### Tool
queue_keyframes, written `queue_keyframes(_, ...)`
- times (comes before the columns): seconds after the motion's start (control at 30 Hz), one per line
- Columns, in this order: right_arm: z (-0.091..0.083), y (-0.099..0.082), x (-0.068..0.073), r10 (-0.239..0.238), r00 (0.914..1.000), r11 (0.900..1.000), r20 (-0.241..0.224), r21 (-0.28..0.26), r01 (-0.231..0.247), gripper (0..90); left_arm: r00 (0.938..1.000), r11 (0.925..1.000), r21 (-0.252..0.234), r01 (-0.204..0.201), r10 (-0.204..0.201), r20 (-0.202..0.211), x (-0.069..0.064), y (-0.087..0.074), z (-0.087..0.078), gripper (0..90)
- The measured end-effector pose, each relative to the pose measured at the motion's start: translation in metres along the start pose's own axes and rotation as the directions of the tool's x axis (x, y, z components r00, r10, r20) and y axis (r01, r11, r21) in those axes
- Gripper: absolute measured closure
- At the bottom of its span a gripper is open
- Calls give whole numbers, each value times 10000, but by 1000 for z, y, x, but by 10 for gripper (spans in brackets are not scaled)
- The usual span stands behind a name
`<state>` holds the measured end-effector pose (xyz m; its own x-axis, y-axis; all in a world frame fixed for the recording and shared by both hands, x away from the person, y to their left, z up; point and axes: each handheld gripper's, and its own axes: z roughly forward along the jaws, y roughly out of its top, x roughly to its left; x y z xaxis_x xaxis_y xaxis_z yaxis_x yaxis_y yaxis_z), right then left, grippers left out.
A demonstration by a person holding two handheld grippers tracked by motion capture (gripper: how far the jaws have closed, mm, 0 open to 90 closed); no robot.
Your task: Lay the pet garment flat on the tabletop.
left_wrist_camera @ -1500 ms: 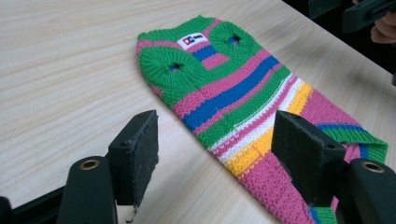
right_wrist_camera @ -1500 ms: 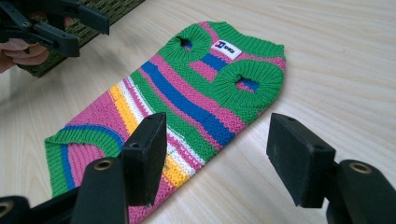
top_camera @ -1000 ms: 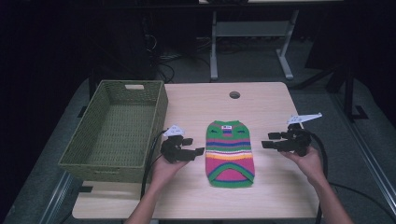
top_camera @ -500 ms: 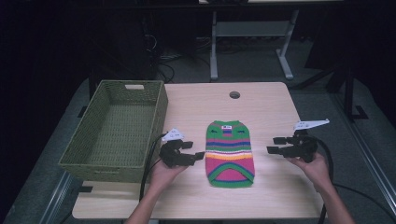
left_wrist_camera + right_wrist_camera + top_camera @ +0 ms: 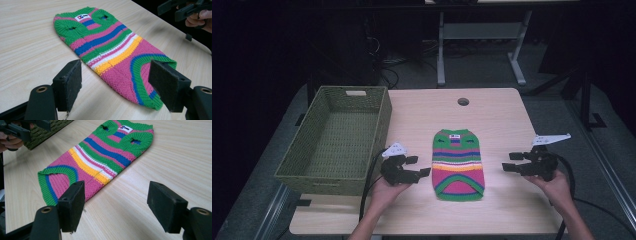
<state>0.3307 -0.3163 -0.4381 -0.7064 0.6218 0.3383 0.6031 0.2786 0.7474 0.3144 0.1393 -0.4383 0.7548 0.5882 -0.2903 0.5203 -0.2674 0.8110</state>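
Note:
A small knitted sweater (image 5: 458, 163) striped in green, pink, blue, white and yellow lies flat on the wooden table (image 5: 492, 120), neck end away from me. My left gripper (image 5: 418, 166) is just left of its lower half, open, jaws pointing at it. In the left gripper view the sweater (image 5: 112, 50) lies between and beyond the open gripper (image 5: 120, 88). My right gripper (image 5: 511, 162) stands open to the sweater's right, a short gap away. The right gripper view has the sweater (image 5: 100, 157) ahead and to the left of the open gripper (image 5: 117, 206).
A green woven basket (image 5: 337, 137) sits empty at the table's left side, close behind my left hand. A round cable hole (image 5: 463, 101) is near the table's far edge. Table legs and cables stand on the dark floor beyond.
Both grippers have dropped lower and moved toward the near end of the sweater. The sweater has not moved.

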Motion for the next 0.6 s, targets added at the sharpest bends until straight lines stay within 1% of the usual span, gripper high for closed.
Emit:
queue_keyframes(0.07, -1, -2, 0, -48, 10000, 10000, -13, 0, 48, 301, 10000, 10000, 35, -49, 49, 18, -1, -3, -1, 260)
queue_keyframes(0.1, -1, -3, 1, 11, 10000, 10000, 4, 47, -11, 301, 10000, 10000, 84, -6, 5, 21, -2, -4, -1, 260)
queue_keyframes(0.17, -2, -7, 0, 27, 10000, 10000, -6, 61, -27, 301, 9999, 9998, 154, -139, 139, 4, -4, -6, -1, 258)
queue_keyframes(0.2, -2, -10, 0, 38, 10000, 10000, 5, 63, -38, 300, 9999, 9998, 175, -101, 101, 10, -5, -7, -2, 257)
queue_keyframes(0.23, -2, -11, 0, 91, 10000, 9998, -28, 149, -91, 292, 9998, 9996, 199, -189, 189, -22, -5, -8, -2, 257)
queue_keyframes(0.27, -2, -12, 0, 120, 9999, 9997, -30, 198, -119, 288, 9999, 9997, 187, -167, 168, -22, -5, -9, -3, 255)
queue_keyframes(0.3, -3, -13, 0, 60, 10000, 9998, -1, 189, -60, 290, 9999, 9997, 199, -137, 137, 17, -6, -9, -4, 253)
queue_keyframes(0.33, -4, -16, 1, 29, 10000, 10000, 30, 48, -29, 291, 9999, 9998, 176, -112, 111, 71, -7, -10, -5, 251)
queue_keyframes(0.37, -5, -17, 2, 78, 10000, 9999, 14, 68, -78, 290, 9999, 9997, 188, -163, 162, 51, -7, -10, -5, 252)
queue_keyframes(0.4, -5, -19, 1, 30, 10000, 10000, 22, 51, -30, 290, 9999, 9997, 209, -142, 142, 18, -8, -11, -6, 251)
queue_keyframes(0.43, -6, -20, 2, 105, 9999, 9999, 17, 64, -105, 290, 9998, 9995, 213, -221, 221, 16, -8, -12, -7, 251)
queue_keyframes(0.57, -10, -25, 2, 149, 9999, 9999, 35, -45, -149, 287, 9999, 9997, 208, -152, 152, -8, -8, -15, -9, 251)
queue_keyframes(0.6, -11, -27, 2, 86, 9999, 9999, 57, -74, -86, 287, 9999, 9997, 182, -159, 160, -48, -9, -16, -9, 251)
